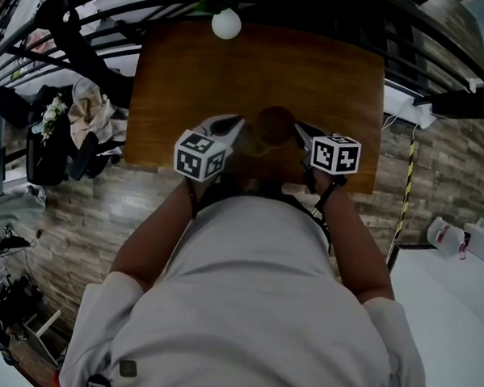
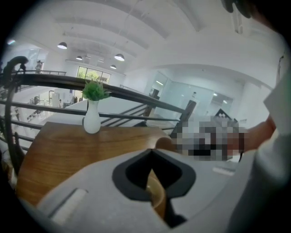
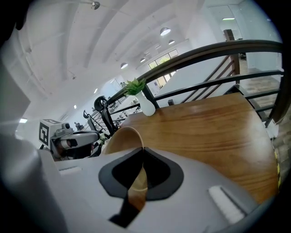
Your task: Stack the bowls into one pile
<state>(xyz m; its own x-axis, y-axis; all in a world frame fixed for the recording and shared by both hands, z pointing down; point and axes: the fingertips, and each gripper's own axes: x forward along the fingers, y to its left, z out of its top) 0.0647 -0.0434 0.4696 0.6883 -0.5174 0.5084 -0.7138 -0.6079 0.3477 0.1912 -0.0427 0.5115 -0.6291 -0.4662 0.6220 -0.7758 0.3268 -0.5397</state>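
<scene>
Working at a brown wooden table, with a white vase of green leaves standing at its far edge, well apart from the action. At the left, clamping the left gripper on the rim of a wooden bowl, jaws pressed together over the thin tan wall. In the middle, holding the bowl between both tools near the table's near edge; cannot tell whether resting on the wood or raised just above it, nor whether one bowl or several nested. At the right, pinching the opposite rim with the right gripper, jaws shut on the curved wall rising between them. Beyond the table, running across the background, a black railing.
</scene>
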